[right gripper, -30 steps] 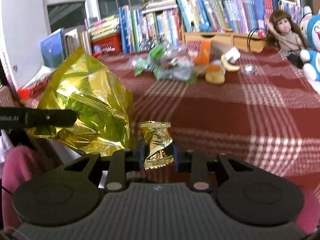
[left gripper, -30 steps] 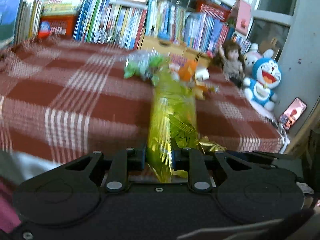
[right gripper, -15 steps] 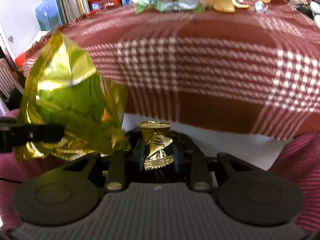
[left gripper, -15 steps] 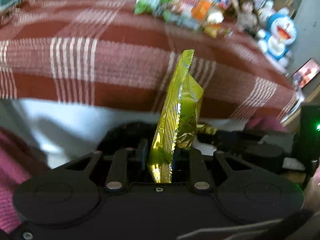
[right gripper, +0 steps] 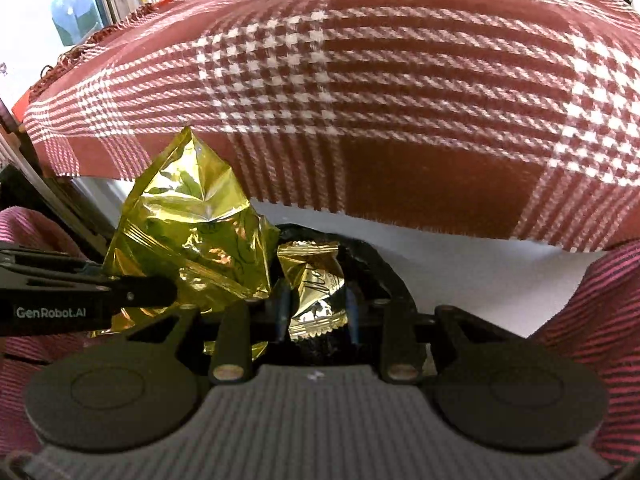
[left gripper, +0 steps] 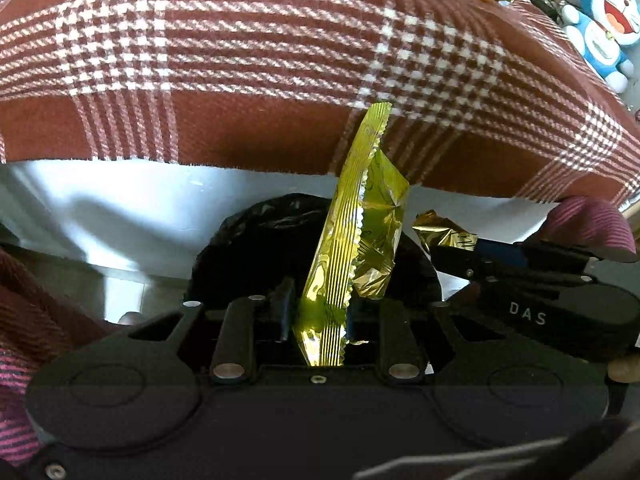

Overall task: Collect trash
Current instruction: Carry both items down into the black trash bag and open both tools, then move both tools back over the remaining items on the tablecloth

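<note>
While both grippers hang just over the black bin bag [left gripper: 256, 236] below the plaid tablecloth [left gripper: 260, 60] edge | left gripper [left gripper: 316, 316] clamps large yellow-gold snack bag [left gripper: 352, 232], upright above bag mouth | right gripper [right gripper: 318, 306] pinches small gold candy wrapper [right gripper: 316, 288], beside it
</note>
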### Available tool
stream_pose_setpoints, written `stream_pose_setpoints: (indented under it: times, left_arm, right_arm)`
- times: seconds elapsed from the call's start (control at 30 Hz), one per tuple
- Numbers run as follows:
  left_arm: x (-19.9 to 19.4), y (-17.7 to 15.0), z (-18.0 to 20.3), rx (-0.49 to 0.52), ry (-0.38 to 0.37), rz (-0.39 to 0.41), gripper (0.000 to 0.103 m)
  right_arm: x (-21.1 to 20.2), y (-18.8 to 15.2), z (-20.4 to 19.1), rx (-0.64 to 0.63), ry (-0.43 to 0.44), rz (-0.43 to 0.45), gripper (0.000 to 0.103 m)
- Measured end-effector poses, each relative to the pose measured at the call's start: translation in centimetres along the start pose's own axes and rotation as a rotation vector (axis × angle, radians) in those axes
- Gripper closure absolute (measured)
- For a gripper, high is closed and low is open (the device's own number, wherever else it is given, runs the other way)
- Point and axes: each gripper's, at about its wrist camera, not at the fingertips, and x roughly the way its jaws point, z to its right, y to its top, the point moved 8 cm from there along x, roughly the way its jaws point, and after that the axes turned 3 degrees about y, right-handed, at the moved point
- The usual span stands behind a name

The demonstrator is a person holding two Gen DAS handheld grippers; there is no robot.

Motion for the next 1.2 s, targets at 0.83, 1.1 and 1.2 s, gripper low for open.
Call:
stream_pose_setpoints:
  times: [0.83,1.1,1.2]
  left_arm:
    - [-3.7,4.8,-0.8,0.042,-0.014,0.167,0.014]
    - [-9.8,10.5,-0.5,0.083,-0.050,0.383,0.000]
    - [-10.5,13.1,-0.5,0.078,-0.052,0.438,0.000]
  right_arm:
    - [-1.4,3.2,-0.4,-0.045,0.023,0.069,0.029]
    - [-7.8,8.4,-0.7,-0.137,0.033,0.245,0.025]
    - [-9.3,10.4,-0.3,-0.135,0.020,0.308,0.023]
